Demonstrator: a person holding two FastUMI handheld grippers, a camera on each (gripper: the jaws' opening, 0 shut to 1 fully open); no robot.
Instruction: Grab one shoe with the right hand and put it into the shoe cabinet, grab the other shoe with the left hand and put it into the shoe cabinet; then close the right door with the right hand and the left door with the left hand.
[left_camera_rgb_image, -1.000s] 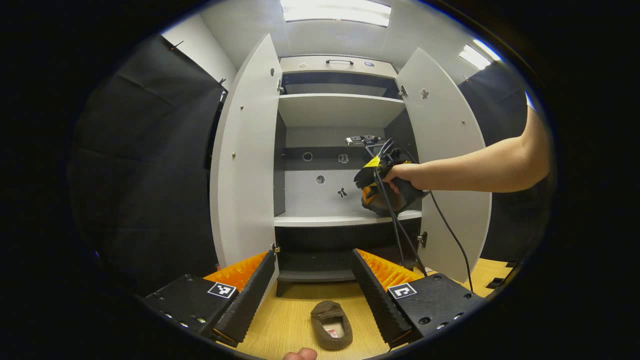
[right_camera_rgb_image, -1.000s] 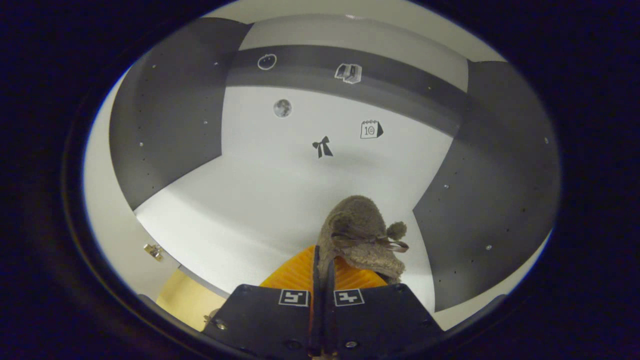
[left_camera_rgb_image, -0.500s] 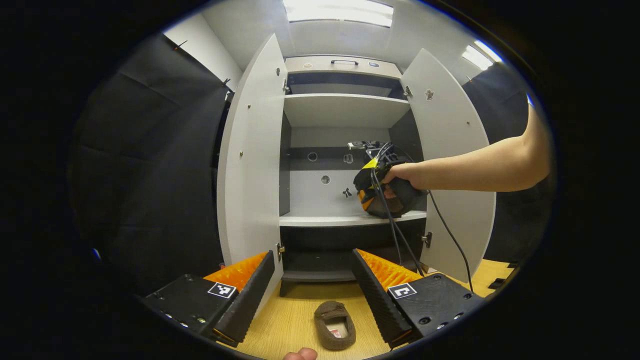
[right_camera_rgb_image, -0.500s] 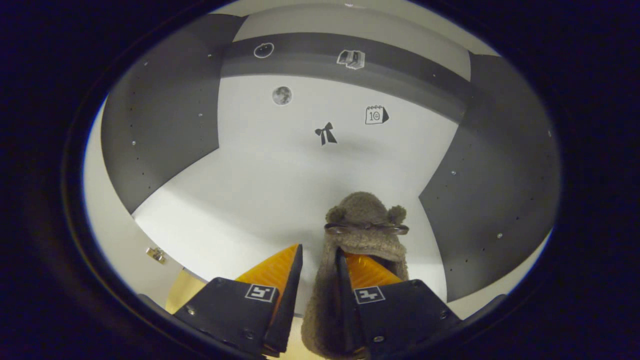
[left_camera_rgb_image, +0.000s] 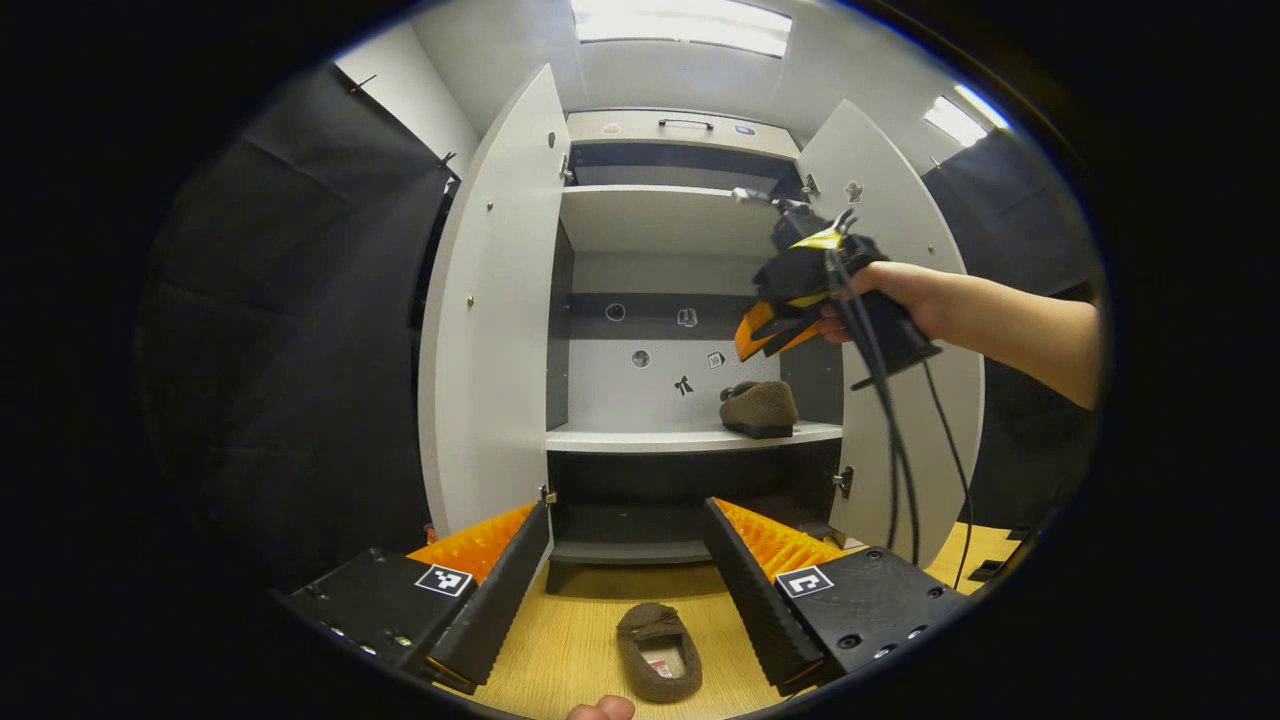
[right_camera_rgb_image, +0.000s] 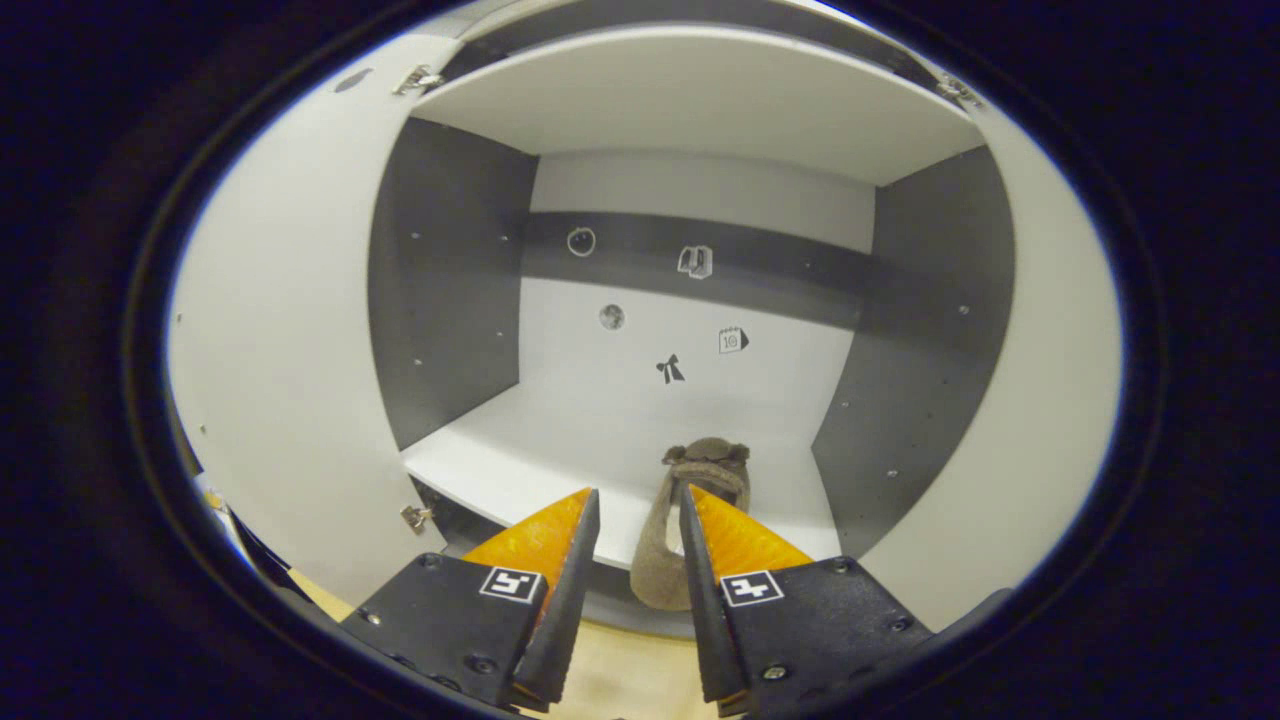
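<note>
Right gripper (right_camera_rgb_image: 634, 510) now withdrawn, jaws parted, empty; shoe (right_camera_rgb_image: 690, 520) beyond on cabinet shelf (right_camera_rgb_image: 520, 450).

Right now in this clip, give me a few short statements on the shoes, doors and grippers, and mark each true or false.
1. One shoe on the shelf sits inside the shoe cabinet. True.
2. The right gripper is clamped on that shoe. False: its fingers are apart and it is drawn back from the shelf.
3. The other shoe lies on the floor, ahead of the left gripper. True.
4. Both cabinet doors are shut. False: the left door and right door stand open.
5. The left gripper holds a shoe. False: its fingers are open and empty.
</note>
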